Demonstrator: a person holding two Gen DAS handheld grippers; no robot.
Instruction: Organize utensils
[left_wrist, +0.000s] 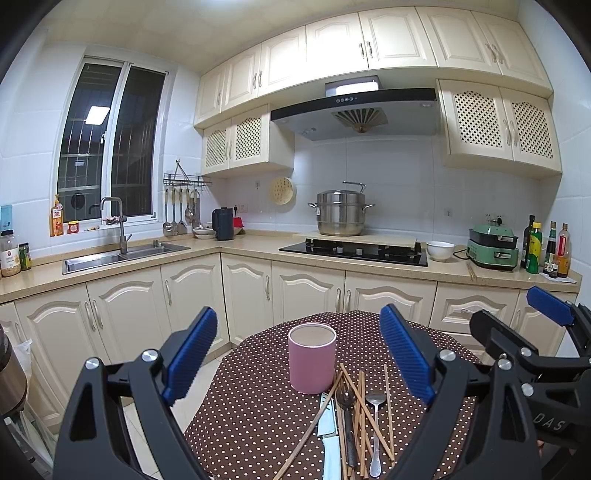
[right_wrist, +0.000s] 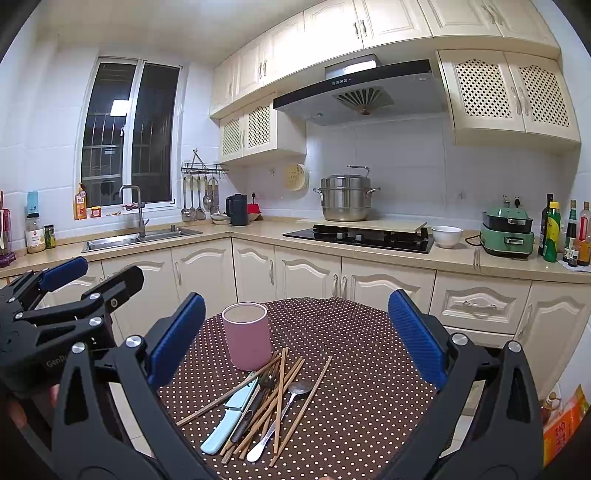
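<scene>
A pink cylindrical cup (left_wrist: 312, 358) (right_wrist: 247, 336) stands upright and empty on the round table with a brown polka-dot cloth (left_wrist: 255, 398) (right_wrist: 354, 343). Just in front of the cup lies a loose pile: several wooden chopsticks (left_wrist: 360, 406) (right_wrist: 281, 384), a metal spoon (left_wrist: 375, 400) (right_wrist: 298, 388), a dark spoon (left_wrist: 345, 397) and a pale blue knife (left_wrist: 329, 428) (right_wrist: 228, 421). My left gripper (left_wrist: 298, 314) (right_wrist: 98, 275) hovers open above the table's near side, holding nothing. Beside it, my right gripper (right_wrist: 295, 298) (left_wrist: 517, 314) is also open and empty, above the pile.
Cream cabinets and a beige counter (left_wrist: 236, 245) run behind the table, with a sink (left_wrist: 110, 258), a black hob (left_wrist: 354, 253) carrying a steel pot (left_wrist: 340, 212), a white bowl (left_wrist: 440, 250), a green appliance (left_wrist: 493, 247) and bottles (left_wrist: 546, 247). Tiled floor (left_wrist: 207, 373) shows left of the table.
</scene>
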